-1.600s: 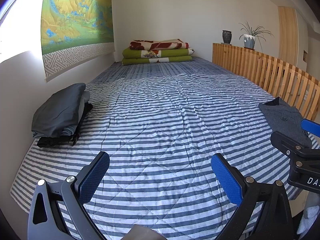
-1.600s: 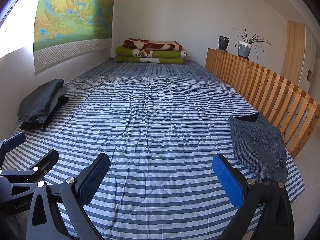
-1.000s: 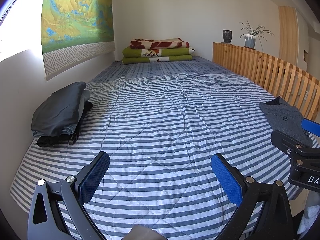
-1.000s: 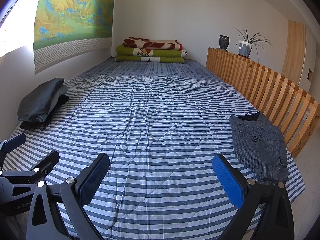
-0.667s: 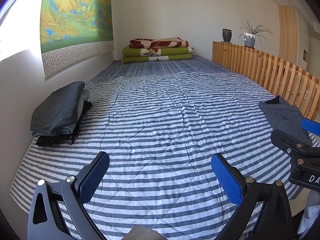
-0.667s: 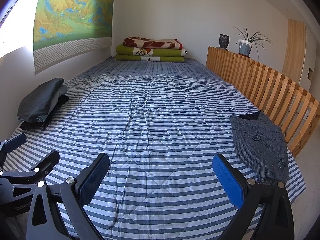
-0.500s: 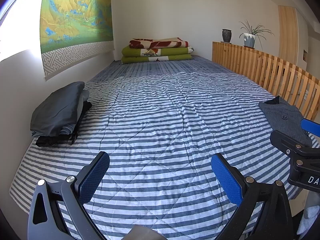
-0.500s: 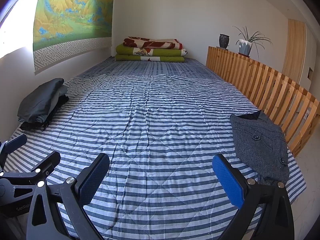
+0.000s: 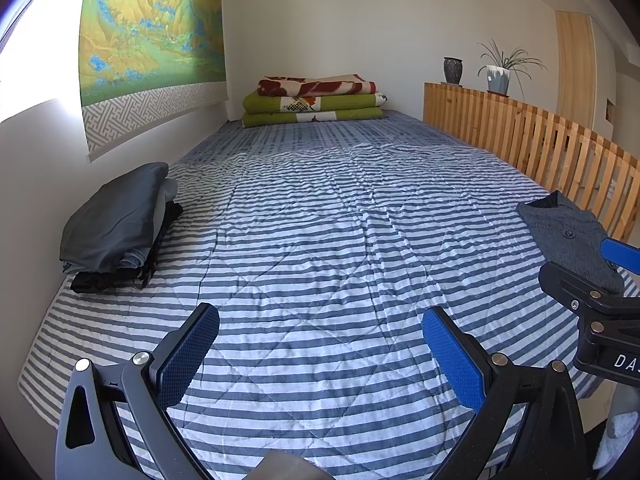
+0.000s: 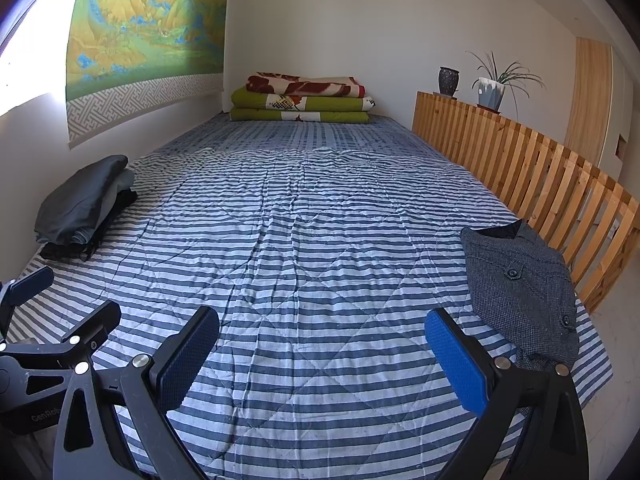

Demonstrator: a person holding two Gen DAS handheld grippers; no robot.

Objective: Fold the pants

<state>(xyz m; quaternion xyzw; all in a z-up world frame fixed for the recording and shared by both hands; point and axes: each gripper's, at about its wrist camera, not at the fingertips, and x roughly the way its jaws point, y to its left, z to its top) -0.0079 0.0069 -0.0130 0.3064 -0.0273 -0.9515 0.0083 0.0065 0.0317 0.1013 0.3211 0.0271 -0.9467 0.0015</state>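
The pants (image 10: 520, 284), a dark grey speckled garment with visible buttons, lie bunched on the right edge of the striped quilt (image 10: 312, 248), just beside the slatted wooden rail (image 10: 560, 184).

I hold the right gripper (image 10: 322, 352) above the near end of the quilt. Its jaws are spread wide with nothing between the blue pads (image 10: 456, 364); the pants sit just beyond the right pad.

I hold the left gripper (image 9: 320, 352) alongside, to the left. Its jaws are likewise spread wide and empty.

A stack of folded dark clothes (image 9: 116, 224) rests at the left edge against the wall. Folded blankets (image 9: 314, 100) lie at the far end. A landscape hanging (image 9: 148, 40) covers the left wall. A dark vase (image 9: 452, 70) and a potted plant (image 9: 500, 72) stand on the rail's far end.
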